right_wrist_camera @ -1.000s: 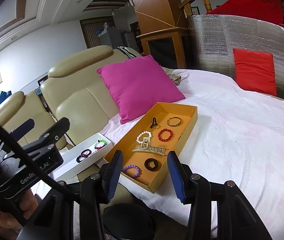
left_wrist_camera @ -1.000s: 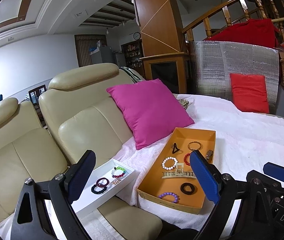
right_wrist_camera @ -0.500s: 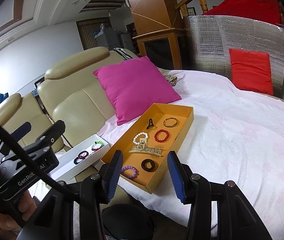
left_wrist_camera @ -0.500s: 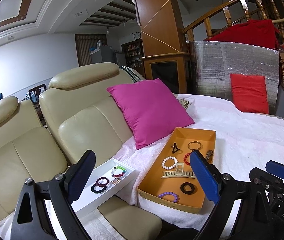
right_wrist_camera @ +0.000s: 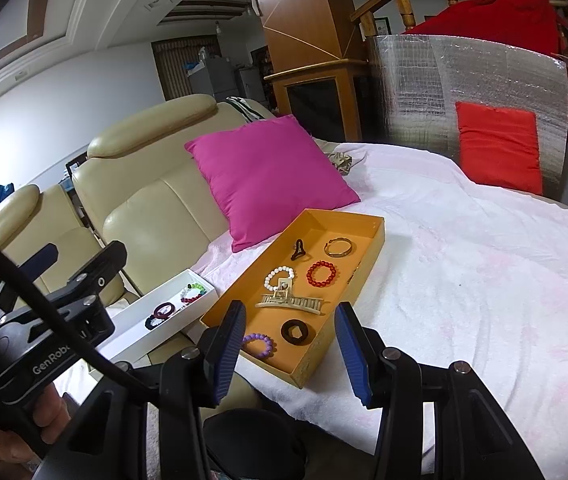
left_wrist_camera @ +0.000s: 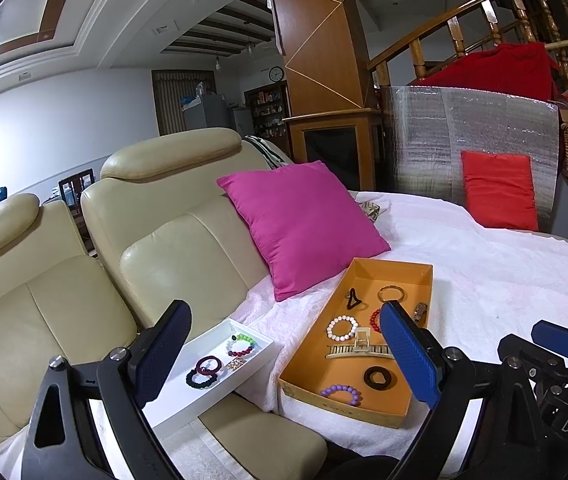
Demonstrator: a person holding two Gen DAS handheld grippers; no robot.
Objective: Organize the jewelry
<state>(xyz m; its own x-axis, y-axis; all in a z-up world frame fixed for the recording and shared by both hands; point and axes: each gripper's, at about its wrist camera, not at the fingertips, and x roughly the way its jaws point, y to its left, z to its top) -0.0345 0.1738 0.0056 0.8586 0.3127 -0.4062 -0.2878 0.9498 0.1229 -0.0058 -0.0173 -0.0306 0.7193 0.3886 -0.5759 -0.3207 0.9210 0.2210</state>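
An orange tray (left_wrist_camera: 388,276) lies on the white cover and holds a purple bead bracelet (left_wrist_camera: 342,394), a black ring (left_wrist_camera: 379,377), a beige hair claw (left_wrist_camera: 358,348), a white bead bracelet (left_wrist_camera: 342,327), a gold bangle (left_wrist_camera: 391,293) and a black clip (left_wrist_camera: 352,299). To its left a white tray (left_wrist_camera: 211,396) carries a multicoloured bracelet (left_wrist_camera: 241,345) and dark bands (left_wrist_camera: 203,372). My left gripper (left_wrist_camera: 284,320) is open and empty, short of both trays. My right gripper (right_wrist_camera: 291,312) hangs open and empty before the orange tray (right_wrist_camera: 368,256), near its front end.
A pink cushion (left_wrist_camera: 304,224) leans on the cream leather sofa (left_wrist_camera: 163,248) behind the trays. A red cushion (left_wrist_camera: 498,192) rests against a silver foil panel at the back right. The white cover (right_wrist_camera: 484,260) spreads wide to the right.
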